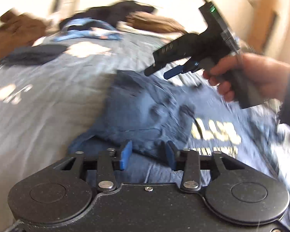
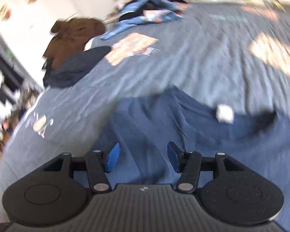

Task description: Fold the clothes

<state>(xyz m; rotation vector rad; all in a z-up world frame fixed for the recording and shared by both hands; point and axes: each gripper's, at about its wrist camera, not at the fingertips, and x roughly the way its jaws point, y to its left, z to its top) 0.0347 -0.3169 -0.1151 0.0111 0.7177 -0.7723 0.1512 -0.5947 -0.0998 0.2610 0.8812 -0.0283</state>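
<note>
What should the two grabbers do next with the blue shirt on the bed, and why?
Probably lower the left gripper onto the near edge of the crumpled blue T-shirt with pale lettering and pinch it. Both it and the right gripper are open and empty above the shirt, which lies bunched on the grey-blue bedspread, so nothing can be folded until it is gripped.

The bed (image 2: 183,61) lies bare across its middle and right side, while a dark folded garment (image 2: 77,69) and light-blue clothes (image 2: 145,13) crowd its far left edge.

Sunlit grey-blue bed (image 2: 183,61) — pale wall (image 2: 48,9) behind.
</note>
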